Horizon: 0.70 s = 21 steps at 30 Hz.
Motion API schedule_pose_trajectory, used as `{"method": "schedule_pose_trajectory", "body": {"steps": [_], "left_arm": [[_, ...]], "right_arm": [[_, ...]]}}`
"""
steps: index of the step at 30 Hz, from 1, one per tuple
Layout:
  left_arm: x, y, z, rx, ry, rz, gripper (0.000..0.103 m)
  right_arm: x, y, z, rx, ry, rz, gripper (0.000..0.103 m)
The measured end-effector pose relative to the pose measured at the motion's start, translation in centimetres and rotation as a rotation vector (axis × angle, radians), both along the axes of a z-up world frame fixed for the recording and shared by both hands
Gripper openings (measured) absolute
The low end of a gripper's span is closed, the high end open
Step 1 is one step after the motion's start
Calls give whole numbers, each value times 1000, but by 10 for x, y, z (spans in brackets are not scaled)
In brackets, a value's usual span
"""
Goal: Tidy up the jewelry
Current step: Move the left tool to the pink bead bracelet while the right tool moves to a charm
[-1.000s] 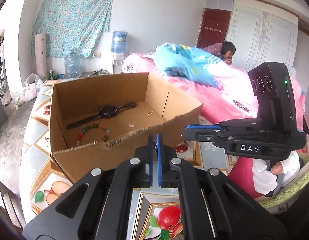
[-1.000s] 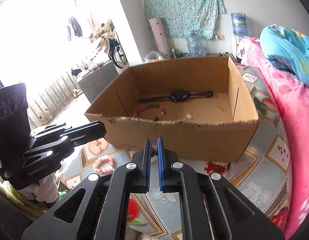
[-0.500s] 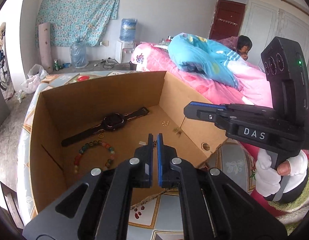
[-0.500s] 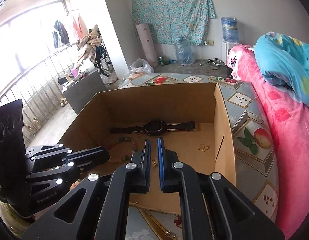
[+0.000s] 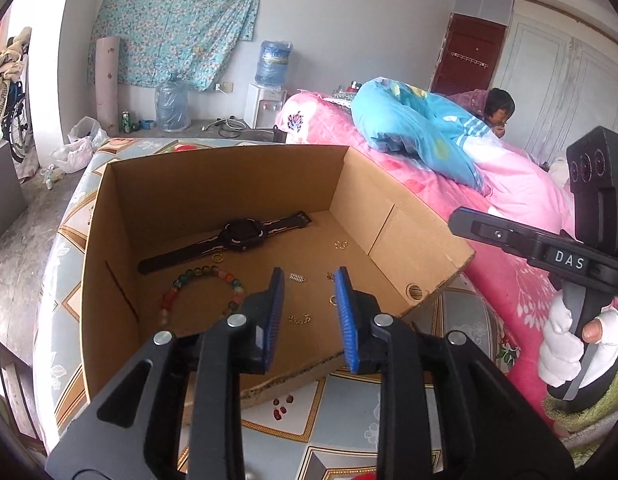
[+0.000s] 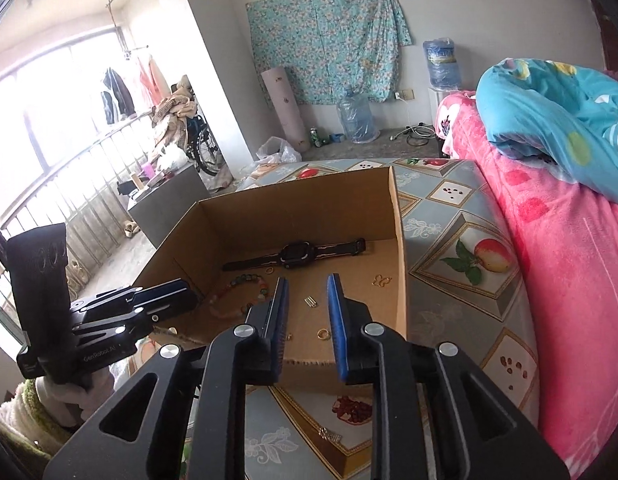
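Room: a bedroom; a table with a glossy fruit-print cloth (image 6: 461,240) stands beside a pink-quilted bed (image 5: 509,200).
Left gripper (image 5: 309,300): jaws apart, nothing between them, hanging over the box's near wall, probably just after a release.
Right gripper (image 6: 307,304): jaws likewise apart and empty, above the same edge.
Beneath: small gold rings (image 5: 333,300) and a short chain piece (image 5: 300,319), loose on the floor of the box.
Further in: a glossy bead bracelet (image 5: 205,286) and a black strap watch (image 5: 241,236), laid flat.
Cardboard box (image 5: 109,248): corrugated, open-topped, rough torn front rim; apparently the collecting place.
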<state>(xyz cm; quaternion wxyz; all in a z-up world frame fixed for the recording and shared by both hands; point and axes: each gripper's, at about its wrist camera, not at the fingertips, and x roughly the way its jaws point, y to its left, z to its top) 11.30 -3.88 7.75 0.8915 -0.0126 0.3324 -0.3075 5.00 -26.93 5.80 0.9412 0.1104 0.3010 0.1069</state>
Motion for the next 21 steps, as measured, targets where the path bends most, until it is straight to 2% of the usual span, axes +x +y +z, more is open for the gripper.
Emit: {"method": "schedule_pose_trajectory", "body": {"steps": [5, 8, 11, 13, 16, 21], "left_arm": [[-29, 15, 9, -25, -54, -10, 33], [-49, 22, 11, -19, -93, -23, 34], [-66, 28, 8, 1, -99, -37, 37], [-76, 32, 5, 13, -82, -42, 39], [-89, 37, -6, 46, -46, -54, 48], [-110, 44, -38, 125, 46, -24, 49]], "right_arm": [[-41, -21, -5, 19, 4, -52, 24], [-52, -28, -24, 34, 66, -65, 25], [-52, -25, -50, 40, 156, -59, 25], [-48, -17, -68, 25, 204, -47, 25], [-41, -6, -91, 16, 265, -38, 25], [-34, 6, -111, -9, 325, -46, 25]]}}
